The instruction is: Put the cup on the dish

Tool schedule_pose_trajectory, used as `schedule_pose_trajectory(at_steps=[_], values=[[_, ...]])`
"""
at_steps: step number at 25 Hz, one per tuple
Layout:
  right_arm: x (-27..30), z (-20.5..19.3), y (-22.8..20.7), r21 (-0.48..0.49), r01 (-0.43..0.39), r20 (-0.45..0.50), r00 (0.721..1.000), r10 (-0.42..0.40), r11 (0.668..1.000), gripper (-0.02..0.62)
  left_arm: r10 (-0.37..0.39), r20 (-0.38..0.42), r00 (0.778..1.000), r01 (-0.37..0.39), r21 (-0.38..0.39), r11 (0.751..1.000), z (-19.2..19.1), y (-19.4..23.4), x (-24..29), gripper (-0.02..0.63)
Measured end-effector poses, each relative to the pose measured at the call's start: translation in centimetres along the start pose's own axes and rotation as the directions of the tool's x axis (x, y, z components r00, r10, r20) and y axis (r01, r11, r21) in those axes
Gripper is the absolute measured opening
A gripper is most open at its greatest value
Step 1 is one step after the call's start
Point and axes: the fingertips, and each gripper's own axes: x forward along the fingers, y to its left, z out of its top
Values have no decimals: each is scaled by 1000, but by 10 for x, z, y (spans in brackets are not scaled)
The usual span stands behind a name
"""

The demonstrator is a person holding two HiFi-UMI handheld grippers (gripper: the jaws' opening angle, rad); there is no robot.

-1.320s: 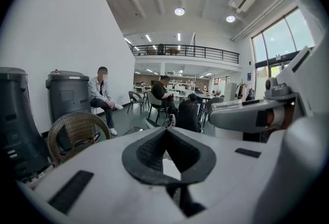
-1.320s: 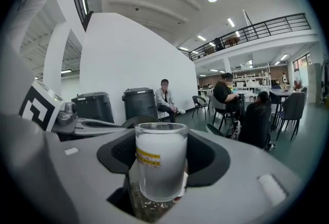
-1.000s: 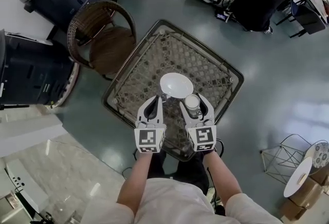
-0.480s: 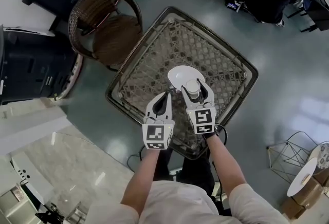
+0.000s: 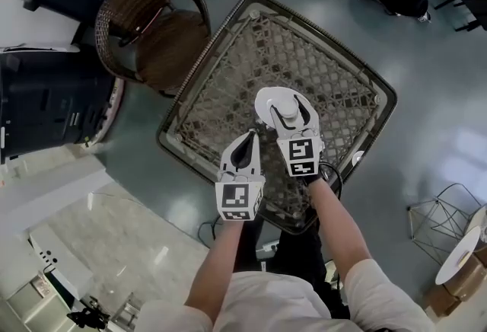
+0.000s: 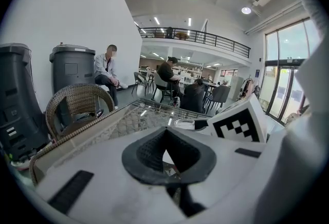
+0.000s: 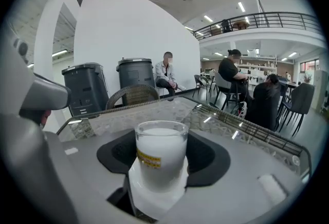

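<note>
Cup: frosted glass cup (image 7: 161, 156) with a yellow label band, upright, between the jaws of the right claw (image 5: 291, 111) and directly over the white dish (image 5: 264, 100). No view shows whether its base touches the dish.
Right claw: clamped on the cup, one pad on each side of the wall.
Left claw: left claw (image 5: 245, 149) has its jaws together with nothing between them. It hangs just beside the near edge of the dish, apart from it.
Step (judged): placement phase; release not yet made.
Risk, early release: if the base is not seated, the cup drops and may tip or chip the dish.
Risk, sloped seat: a base set on the curved wall of the dish may slide or lean once the pads let go.
Risk, withdrawal: a pad that drags on the glass wall may pull the cup over.
Risk, dish shift: side load may push the dish across the smooth top.
Desk: square desk (image 5: 228, 79), glass top over a woven lattice, dark rounded frame. Judged low in grip.
Room: glossy grey floor (image 5: 426, 56), a wicker chair (image 5: 148, 33) beside the desk, dark bins (image 5: 46, 106), seated people (image 7: 167, 76) farther off.
</note>
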Motion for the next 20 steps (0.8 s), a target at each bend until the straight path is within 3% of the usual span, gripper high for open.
schedule_pose_trajectory(at_steps=[20], values=[[-4, -21, 10, -77, 65, -20, 998, -67, 995, 259, 2, -7, 1000, -2, -7, 1000, -9, -2, -4, 3]])
